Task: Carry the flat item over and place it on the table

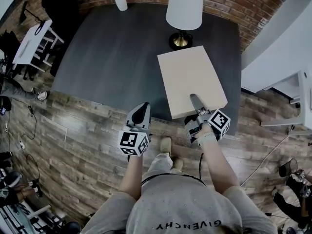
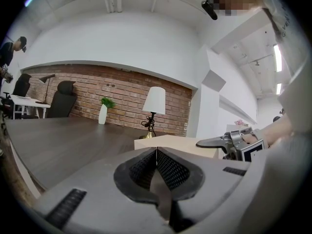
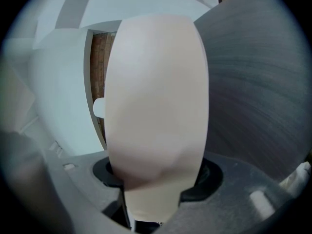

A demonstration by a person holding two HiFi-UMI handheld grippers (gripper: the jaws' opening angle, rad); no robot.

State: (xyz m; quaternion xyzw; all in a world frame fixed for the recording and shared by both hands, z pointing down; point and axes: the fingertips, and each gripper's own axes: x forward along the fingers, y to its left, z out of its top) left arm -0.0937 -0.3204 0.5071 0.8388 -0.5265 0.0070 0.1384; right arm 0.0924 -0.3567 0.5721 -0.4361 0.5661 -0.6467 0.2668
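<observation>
At table [image 1: 122, 57] edge, right hand-held gripper [image 1: 195, 101] clamps level board [image 1: 190, 77]; left hand-held gripper [image 1: 143, 108] closed.

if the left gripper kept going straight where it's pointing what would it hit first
Probably the corner of the tan board that the right gripper holds over the dark table; the lamp stands behind. Depth is unclear.

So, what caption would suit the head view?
Right gripper holds a beige board at the edge of the dark table; left gripper is shut.
</observation>
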